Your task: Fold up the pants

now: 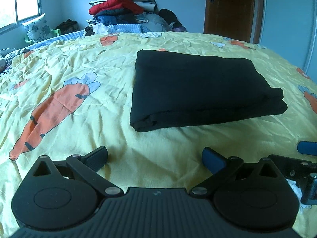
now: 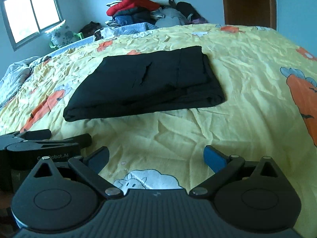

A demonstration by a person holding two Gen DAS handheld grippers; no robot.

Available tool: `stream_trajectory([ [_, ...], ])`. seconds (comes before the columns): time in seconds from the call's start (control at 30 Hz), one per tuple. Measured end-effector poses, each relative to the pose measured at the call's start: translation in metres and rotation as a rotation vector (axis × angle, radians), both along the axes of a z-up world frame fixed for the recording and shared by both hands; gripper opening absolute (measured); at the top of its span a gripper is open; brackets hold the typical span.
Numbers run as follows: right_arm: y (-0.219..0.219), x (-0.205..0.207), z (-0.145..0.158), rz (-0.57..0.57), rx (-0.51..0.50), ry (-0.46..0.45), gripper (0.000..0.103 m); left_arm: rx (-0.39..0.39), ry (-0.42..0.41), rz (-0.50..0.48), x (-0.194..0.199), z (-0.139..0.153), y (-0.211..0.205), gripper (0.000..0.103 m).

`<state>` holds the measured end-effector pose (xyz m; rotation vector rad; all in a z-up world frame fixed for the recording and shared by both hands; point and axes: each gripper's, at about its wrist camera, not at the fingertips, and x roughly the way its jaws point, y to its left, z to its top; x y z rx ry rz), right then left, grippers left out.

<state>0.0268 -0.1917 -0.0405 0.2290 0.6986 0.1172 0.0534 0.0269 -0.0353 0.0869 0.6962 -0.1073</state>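
Note:
The black pants (image 1: 196,88) lie folded into a thick rectangle on the yellow carrot-print bedspread (image 1: 79,63); the right wrist view shows the same bundle (image 2: 146,85) ahead and slightly left. My left gripper (image 1: 155,158) is open above the bedspread, short of the pants' near edge, with nothing between its fingers. My right gripper (image 2: 156,158) is open too, empty, and also back from the pants. The right gripper's blue pad (image 1: 306,148) shows at the right edge of the left wrist view. The left gripper's black fingers (image 2: 39,134) show at the left of the right wrist view.
A tall pile of clothes (image 1: 122,10) with a red jacket stands beyond the far side of the bed. A brown door (image 1: 229,8) is at the back right and a window (image 2: 29,13) at the back left. A floral pillow (image 1: 37,28) leans under the window.

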Motion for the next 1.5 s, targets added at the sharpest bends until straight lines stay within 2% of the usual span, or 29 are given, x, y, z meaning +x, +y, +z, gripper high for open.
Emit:
stream_trajectory([
  [0.13,0.001,0.0,-0.004,-0.013,-0.011,-0.03,0.103,-0.003,-0.006,0.002,0.0,-0.001,0.0,0.103],
  [0.37,0.016,0.001,-0.011,-0.015,-0.13,-0.061,0.103,-0.018,-0.016,0.016,-0.003,-0.003,-0.001,0.103],
  [0.73,0.016,0.002,-0.013,-0.029,-0.134,-0.065,0.103,-0.027,-0.027,0.019,-0.006,-0.005,0.0,0.103],
  [0.9,0.023,0.004,-0.014,-0.022,-0.19,-0.05,0.103,-0.029,-0.026,0.019,-0.006,-0.005,0.0,0.103],
  [1.5,0.023,0.004,-0.015,-0.023,-0.186,-0.051,0.103,-0.031,-0.026,0.019,-0.006,-0.005,0.0,0.103],
])
